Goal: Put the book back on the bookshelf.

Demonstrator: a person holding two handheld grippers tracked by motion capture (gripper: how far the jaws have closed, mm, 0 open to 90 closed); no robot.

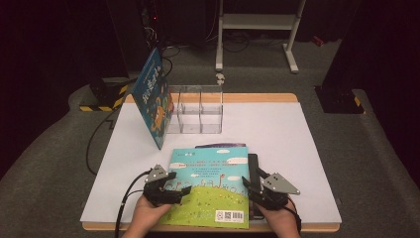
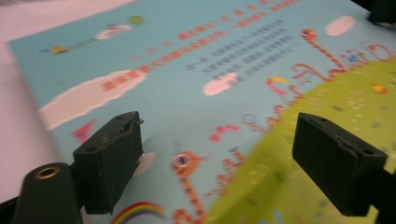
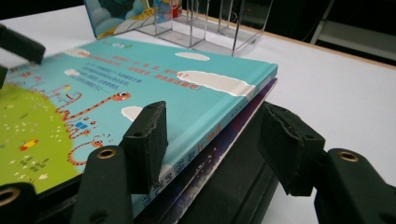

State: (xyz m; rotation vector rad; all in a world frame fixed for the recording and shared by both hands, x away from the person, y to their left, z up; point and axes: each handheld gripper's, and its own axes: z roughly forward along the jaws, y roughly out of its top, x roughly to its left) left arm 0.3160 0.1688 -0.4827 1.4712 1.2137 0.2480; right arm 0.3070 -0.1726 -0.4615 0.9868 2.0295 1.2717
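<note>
Your left gripper (image 1: 174, 191) sits over the left part of the glossy turquoise-and-green picture book (image 1: 210, 186), which lies flat near the front edge of the white tabletop (image 1: 287, 144) on a purple-covered book (image 3: 219, 154) and a black slab (image 1: 253, 168); its jaws stand wide apart above the cover with nothing clamped between them. Your right gripper (image 1: 253, 184) is at the stack's right edge, jaws apart, one pad over the turquoise cover and the other outside the black slab, pressing on neither. Toward the back edge, a blue book (image 1: 153, 96) leans against the left side of a clear plastic divider rack (image 1: 200, 111).
</note>
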